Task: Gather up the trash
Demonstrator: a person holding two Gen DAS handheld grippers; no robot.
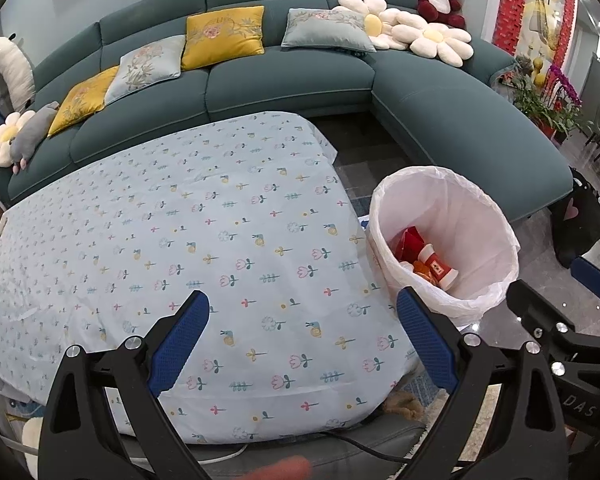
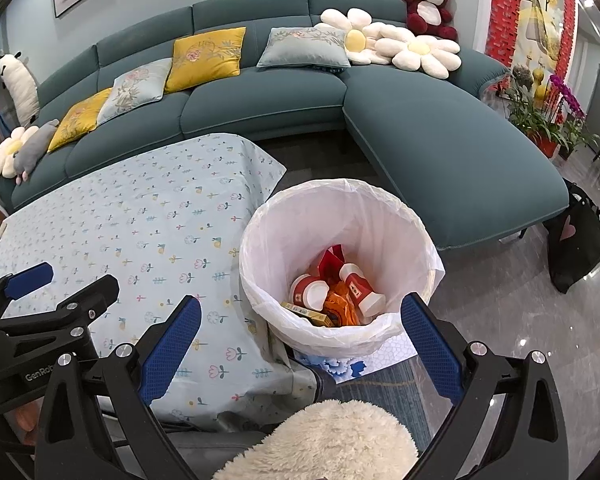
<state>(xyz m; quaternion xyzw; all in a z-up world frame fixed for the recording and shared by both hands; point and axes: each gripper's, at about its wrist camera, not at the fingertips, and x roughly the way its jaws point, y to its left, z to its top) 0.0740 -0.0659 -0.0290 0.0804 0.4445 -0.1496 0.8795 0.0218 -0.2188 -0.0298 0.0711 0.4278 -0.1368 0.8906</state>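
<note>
From the left wrist, the left claw (image 1: 302, 334) hangs wide open and empty over the bench (image 1: 220, 240), whose flowered cloth shows no litter ahead of the fingers. The bin (image 1: 446, 240), lined with a white bag, stands just beyond the right-hand finger at the bench's corner, with red cups (image 1: 436, 266) and wrappers lying at its bottom. The other claw's black frame pokes in at the far right, beside the bin.

From the right wrist, the right claw (image 2: 300, 338) is likewise spread wide with nothing between its fingers, poised above the near rim of the bin (image 2: 340, 256), likely so that anything let go drops straight inside. Two red cups (image 2: 360, 288), an orange wrapper (image 2: 342, 300) and a flat yellow box (image 2: 304, 312) sit in the bag. The left claw (image 2: 60, 280) shows to its left, over the bench (image 2: 140, 220). With the cloth bare and the trash binned, collection looks nearly or wholly complete.
</note>
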